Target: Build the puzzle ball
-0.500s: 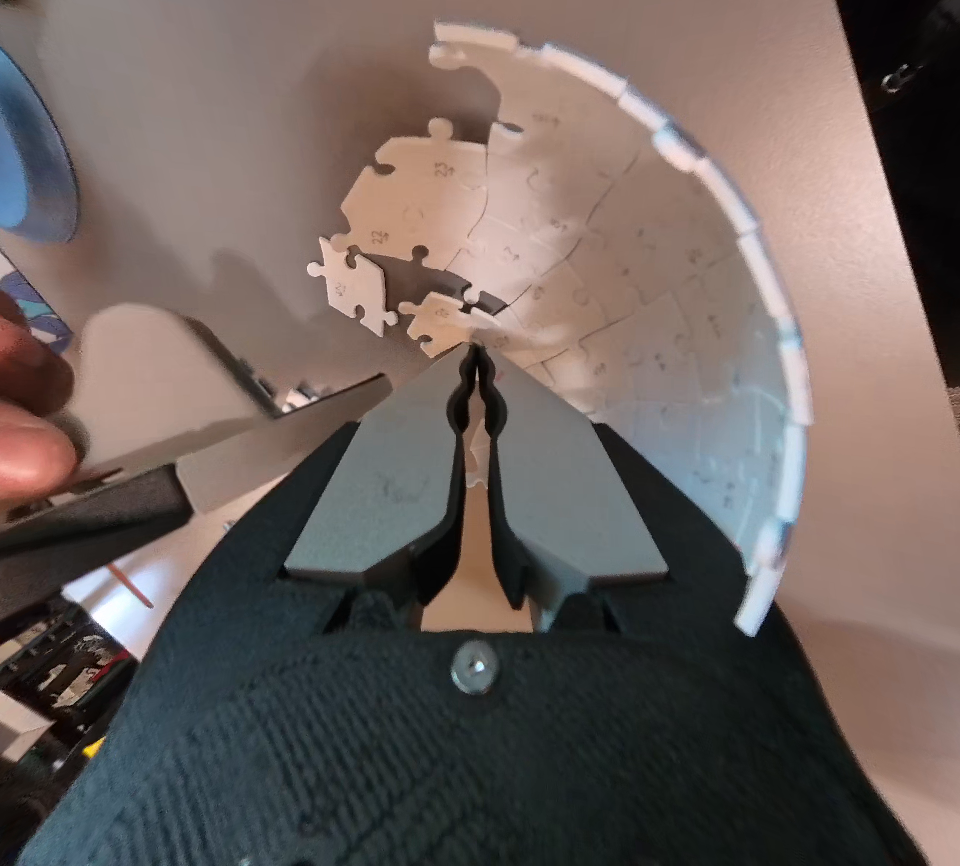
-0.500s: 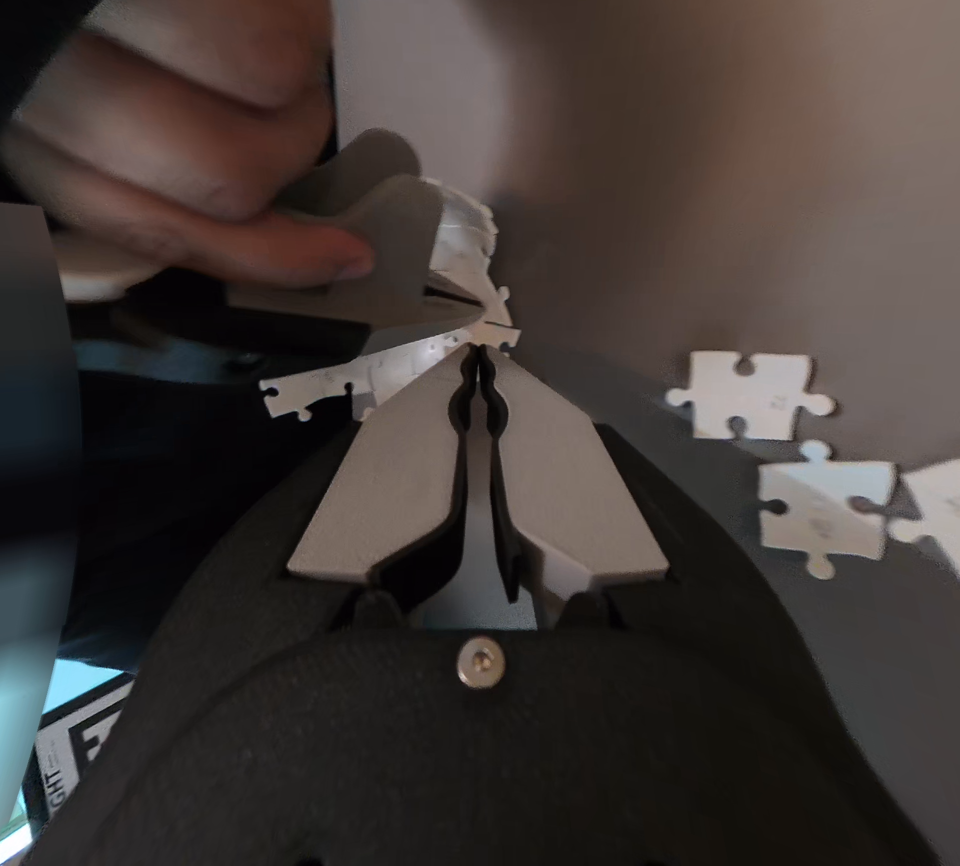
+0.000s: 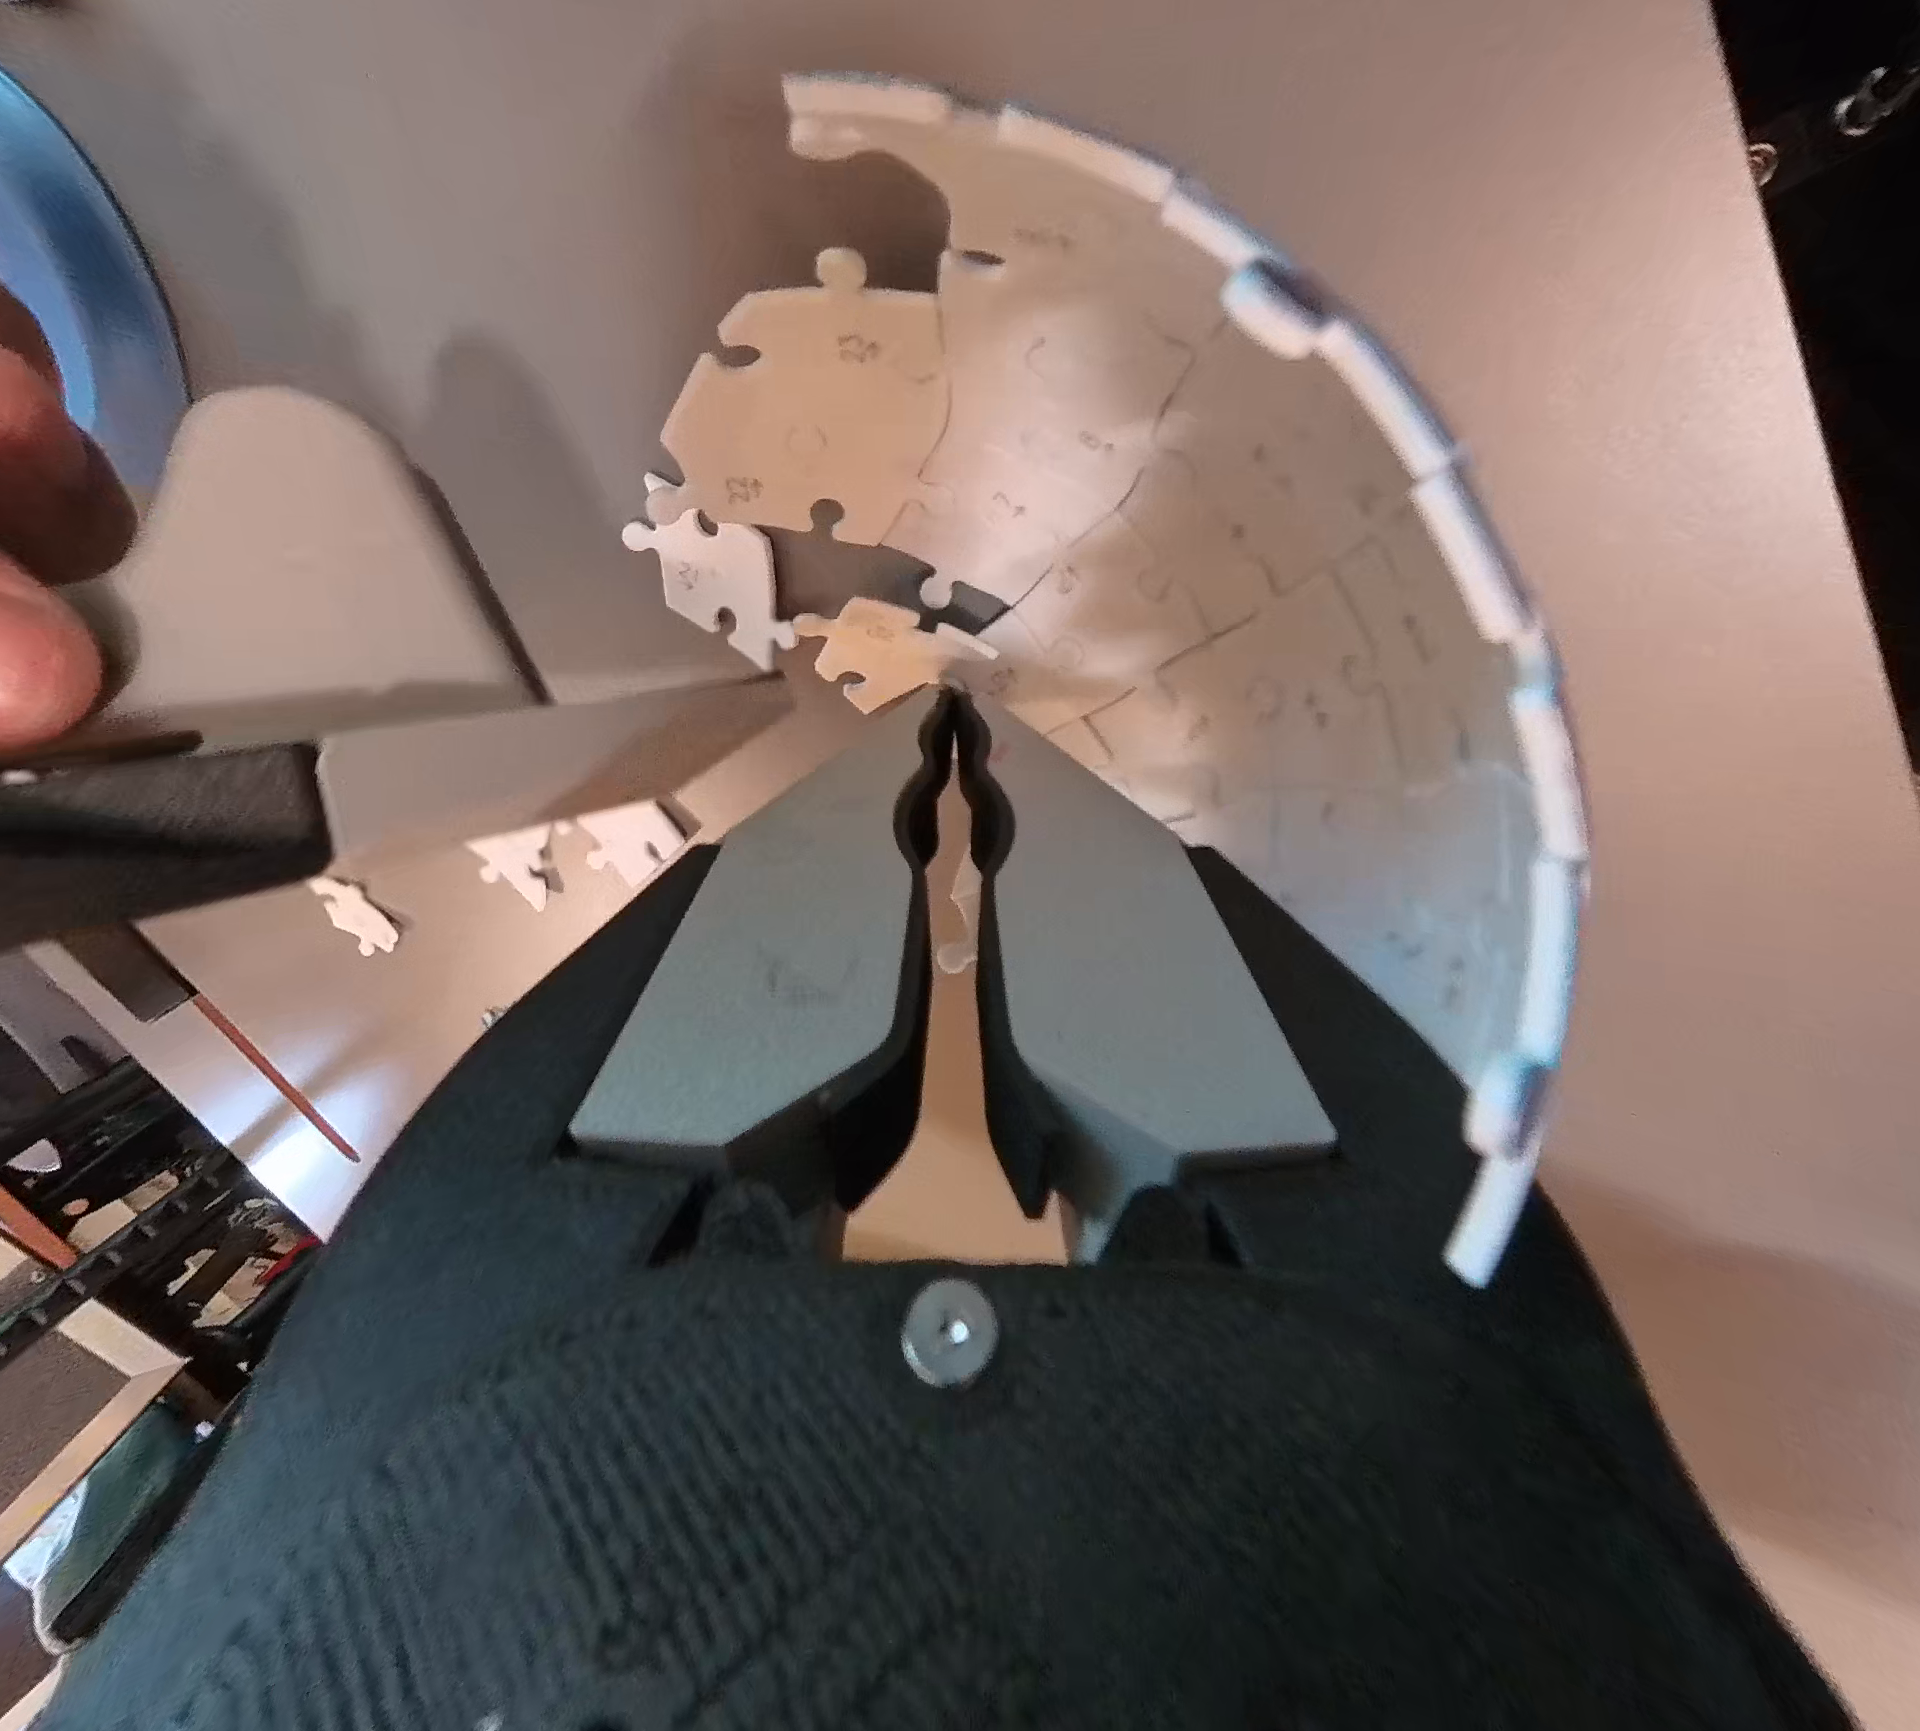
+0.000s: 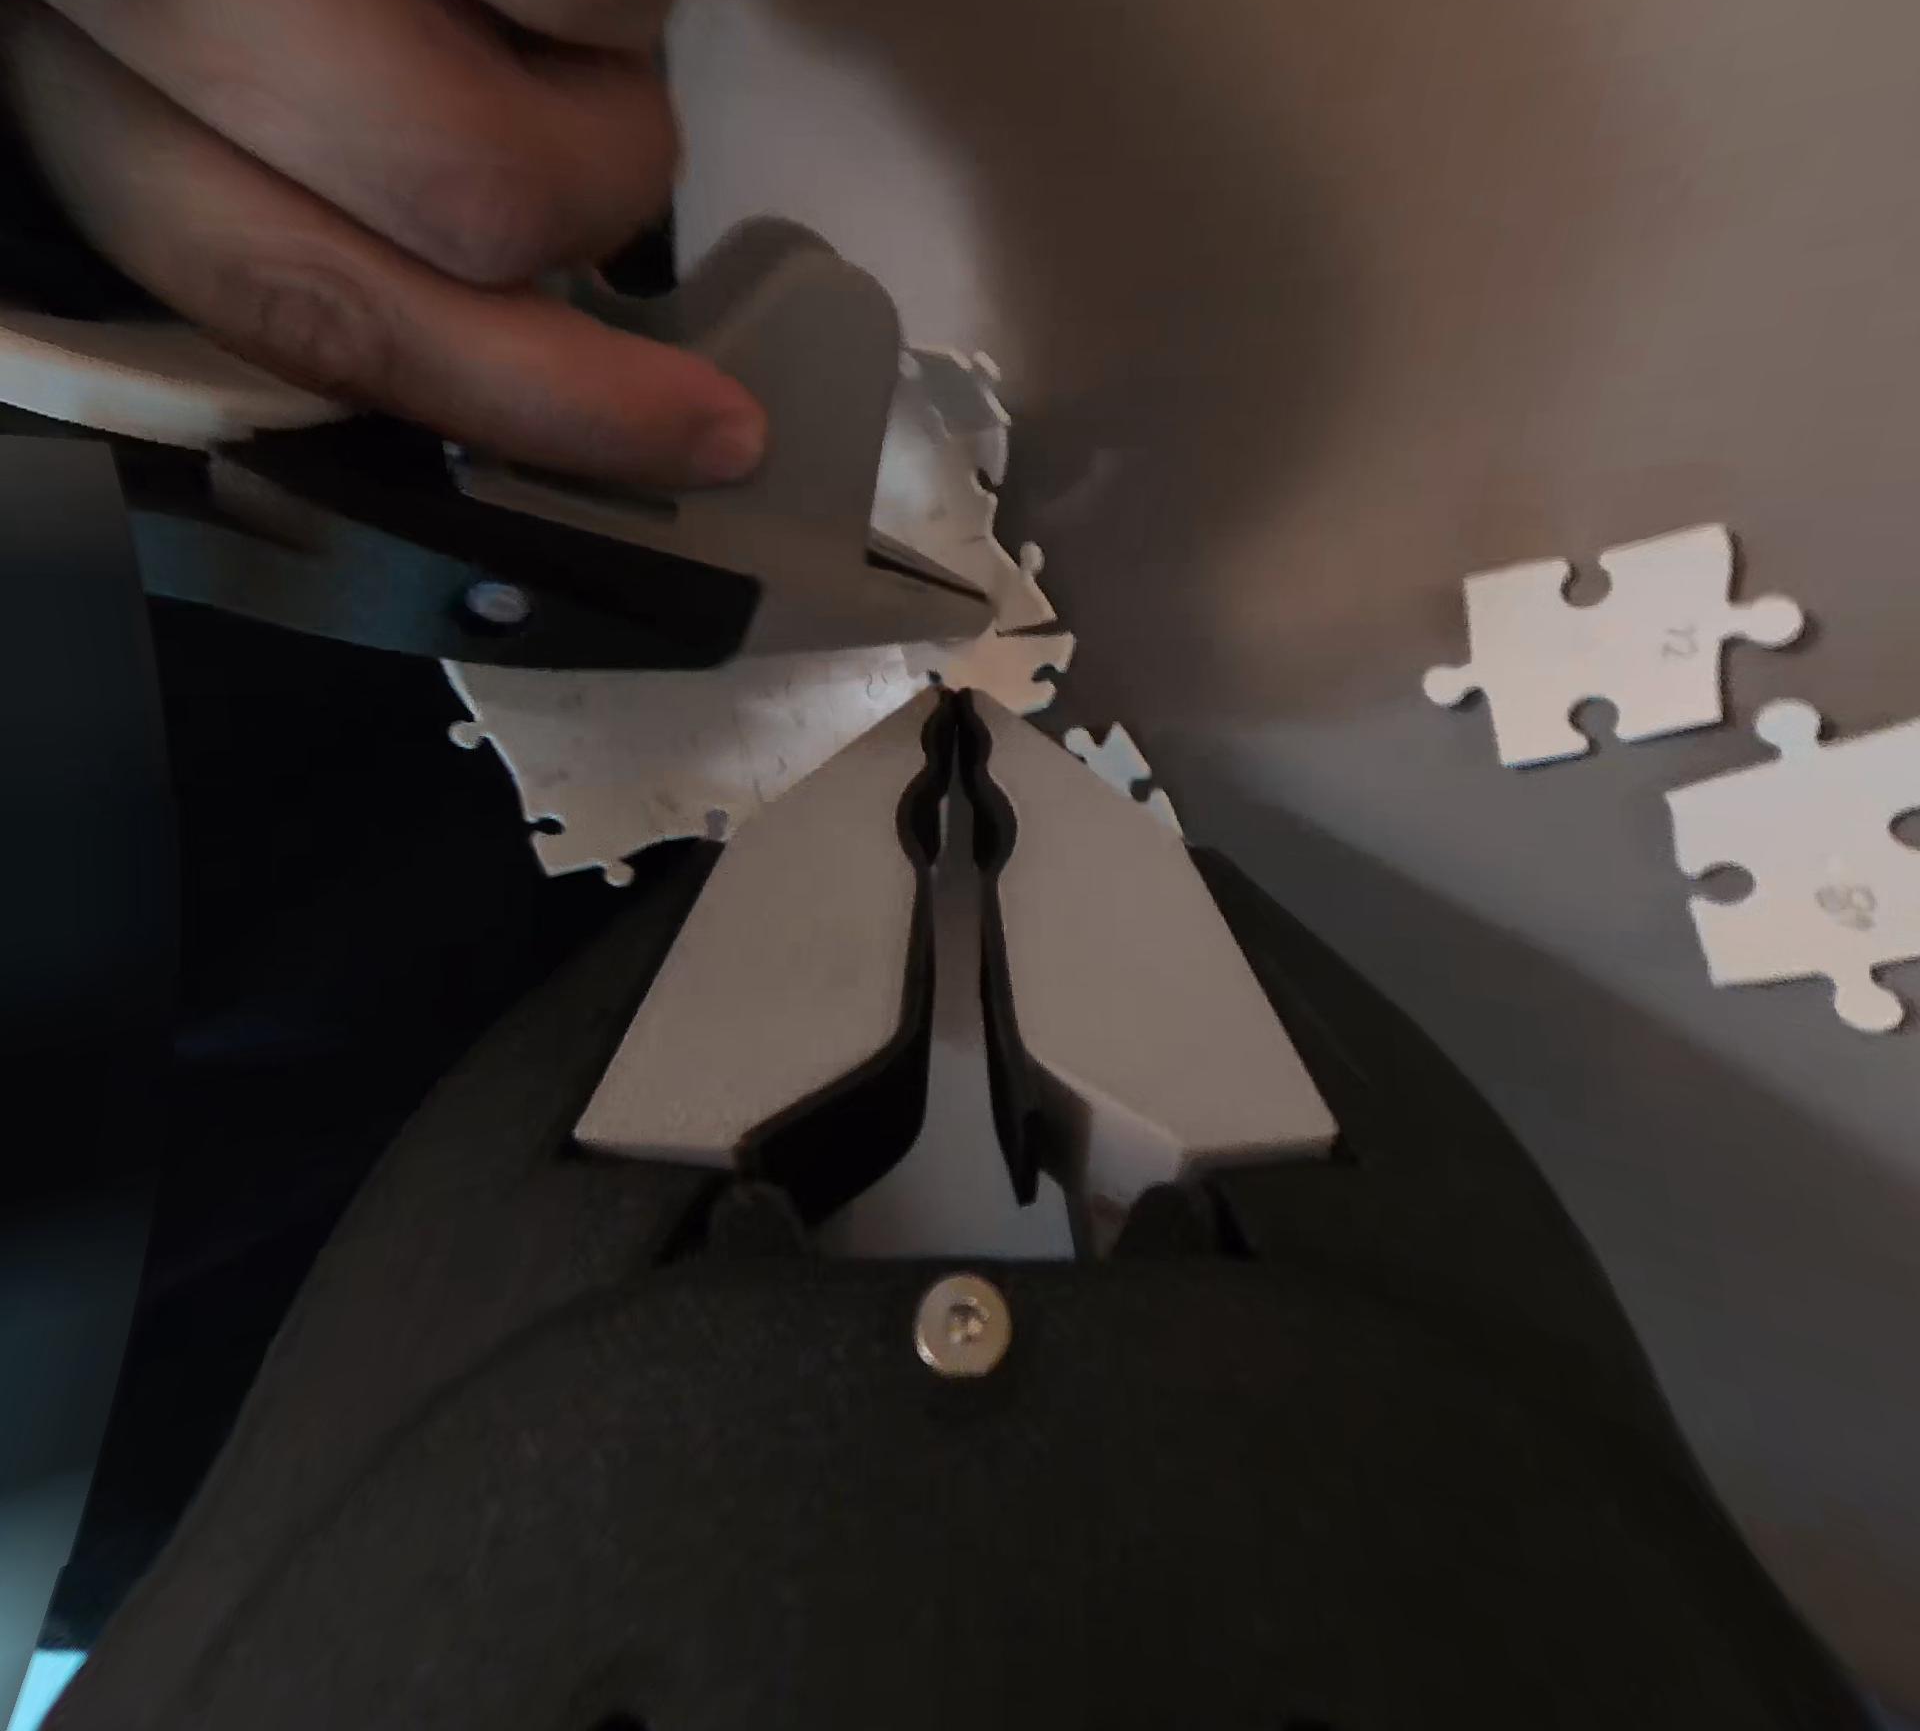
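— How many of each thing are there?

— Two tools. The left tool (image 3: 954,694) has grey fingers on a black body; the right tool (image 4: 954,694) is built the same. One half-built white puzzle ball shell (image 3: 1299,601), curved like a bowl. In the right wrist view two loose white jigsaw pieces (image 4: 1605,642) lie fully in sight on the surface, with a third small one (image 4: 1122,762) just beside the right tool's fingers. The left wrist view shows a few more loose pieces (image 3: 582,840) lower down, partly hidden, so the count is unsure.

— Where does the shell sit relative to the tools?

— Right at the left tool's tip, fingers pressed together on the shell's inner edge. The right tool, also pressed together, pinches a small white piece (image 3: 883,647) at the gap in the shell; the tips nearly meet.

— And the surface, the room?

— A plain beige surface (image 3: 1403,19); a blue round object (image 3: 62,268) sits at its left edge, and a dark room lies beyond.
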A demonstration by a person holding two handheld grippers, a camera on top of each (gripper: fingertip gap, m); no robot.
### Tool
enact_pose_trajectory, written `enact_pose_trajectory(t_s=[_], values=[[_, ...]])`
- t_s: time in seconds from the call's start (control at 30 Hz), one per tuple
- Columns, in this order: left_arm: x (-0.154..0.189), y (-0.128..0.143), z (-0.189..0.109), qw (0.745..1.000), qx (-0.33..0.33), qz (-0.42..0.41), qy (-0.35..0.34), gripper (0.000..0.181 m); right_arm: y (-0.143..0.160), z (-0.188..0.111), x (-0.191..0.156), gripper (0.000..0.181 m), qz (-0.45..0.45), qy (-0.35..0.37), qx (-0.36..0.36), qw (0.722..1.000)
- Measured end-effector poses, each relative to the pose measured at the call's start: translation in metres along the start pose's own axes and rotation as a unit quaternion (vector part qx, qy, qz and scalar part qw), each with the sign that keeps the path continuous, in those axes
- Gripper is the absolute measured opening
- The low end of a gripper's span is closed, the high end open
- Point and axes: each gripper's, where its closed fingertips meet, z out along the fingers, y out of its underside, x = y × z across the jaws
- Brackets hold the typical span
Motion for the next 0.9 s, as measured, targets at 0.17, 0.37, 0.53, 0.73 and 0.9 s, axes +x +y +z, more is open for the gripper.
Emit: enact_pose_trajectory(t_s=[0.17, 0.37, 0.53, 0.73, 0.9], values=[[-0.001, -0.001, 0.0, 1.0, -0.002, 0.003, 0.002, 0.0, 0.005, 0.013, -0.002, 0.0, -0.035, 0.017, -0.033, 0.999], [-0.002, 0.0, -0.001, 1.0, -0.004, 0.007, -0.006, 0.0, 0.013, 0.024, -0.002, 0.0, -0.042, 0.011, -0.061, 0.997], [-0.002, 0.0, -0.001, 1.0, -0.002, 0.007, -0.004, 0.0, 0.013, 0.025, -0.001, 0.0, -0.071, 0.043, -0.073, 0.994], [0.001, 0.002, -0.005, 1.0, 0.015, -0.016, 0.002, 0.0, 0.012, 0.027, 0.0, 0.0, -0.11, 0.086, -0.081, 0.987], [0.003, 0.003, -0.012, 0.998, 0.039, -0.046, 0.003, 0.0, 0.013, 0.028, 0.0, 0.0, -0.137, 0.115, -0.087, 0.98]])
